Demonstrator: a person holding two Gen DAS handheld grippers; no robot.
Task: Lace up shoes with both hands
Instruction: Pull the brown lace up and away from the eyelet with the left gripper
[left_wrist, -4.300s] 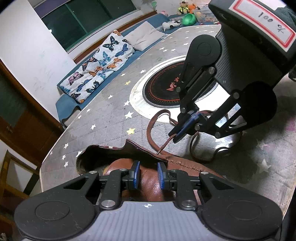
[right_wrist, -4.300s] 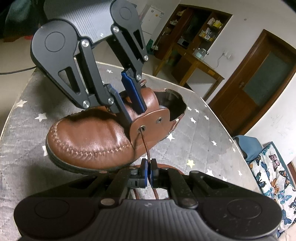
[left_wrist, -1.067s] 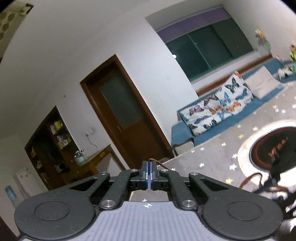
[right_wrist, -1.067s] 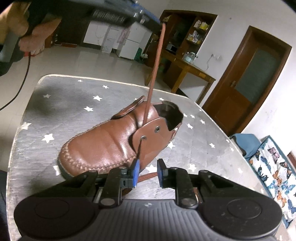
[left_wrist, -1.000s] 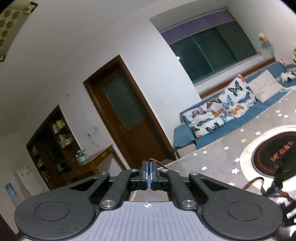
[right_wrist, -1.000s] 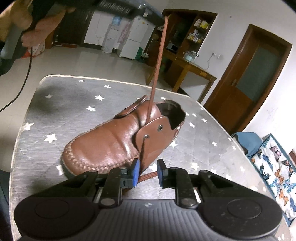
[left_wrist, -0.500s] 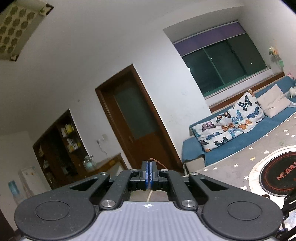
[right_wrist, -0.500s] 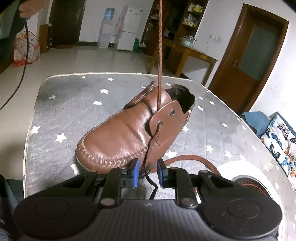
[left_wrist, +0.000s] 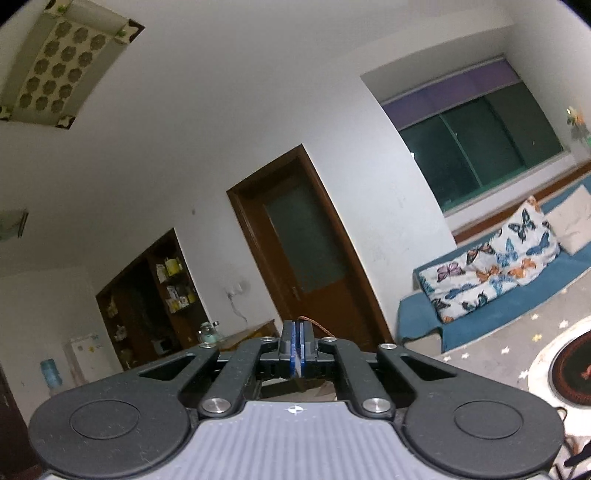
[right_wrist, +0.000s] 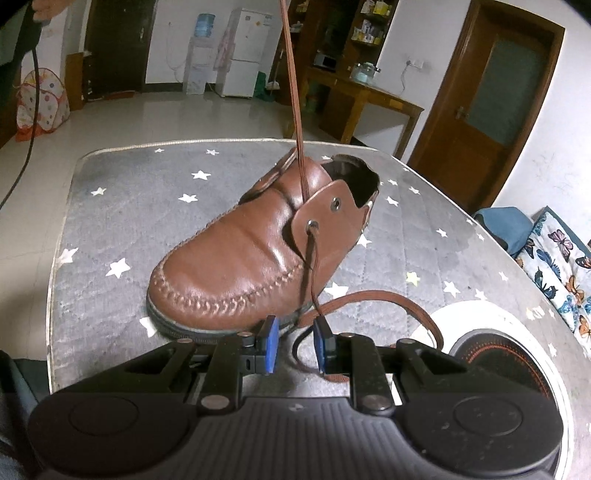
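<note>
the shoe lies on the table. the left gripper, high above the shoe, has its jaws clenched on the lace, probably to pull it tight. the right gripper, just beside the shoe, has its jaws released around the slack lace part.

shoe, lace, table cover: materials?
Shoe: looks like smooth brown leather or imitation; glossy highlights, stitched toe seam, metal eyelets.
Lace: brown woven cord, matte, fine braid texture.
Table cover: grey quilted fabric with printed white stars, soft matte look.
Left claw is shut on the lace; right claw is open.
</note>
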